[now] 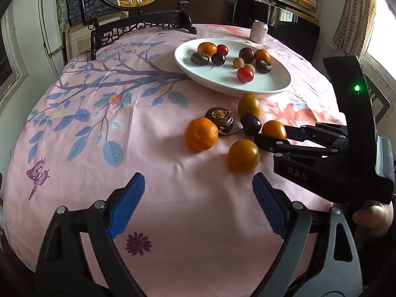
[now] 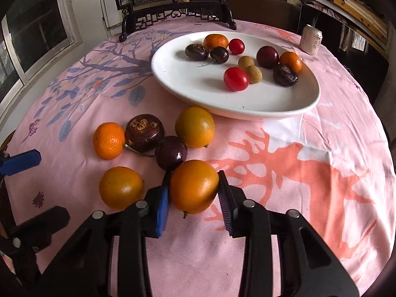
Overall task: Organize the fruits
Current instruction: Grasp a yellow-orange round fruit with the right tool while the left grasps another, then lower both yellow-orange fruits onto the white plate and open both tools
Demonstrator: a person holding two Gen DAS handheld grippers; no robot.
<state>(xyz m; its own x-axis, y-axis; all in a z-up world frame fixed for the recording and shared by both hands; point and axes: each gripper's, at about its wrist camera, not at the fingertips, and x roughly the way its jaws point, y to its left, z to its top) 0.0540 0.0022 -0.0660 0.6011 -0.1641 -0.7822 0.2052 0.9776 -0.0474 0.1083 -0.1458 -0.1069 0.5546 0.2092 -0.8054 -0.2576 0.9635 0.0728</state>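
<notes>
My right gripper is shut on an orange persimmon that rests on the pink cloth; it also shows in the left wrist view. Around it lie a second persimmon, a greenish-yellow one, a mandarin, a brown water chestnut and a dark plum. The white plate behind holds several small fruits. My left gripper is open and empty, near the table's front edge, just short of the second persimmon.
A drink can stands behind the plate at the right. A dark wooden screen stand with a round painting stands at the table's far edge. The round table drops off on all sides.
</notes>
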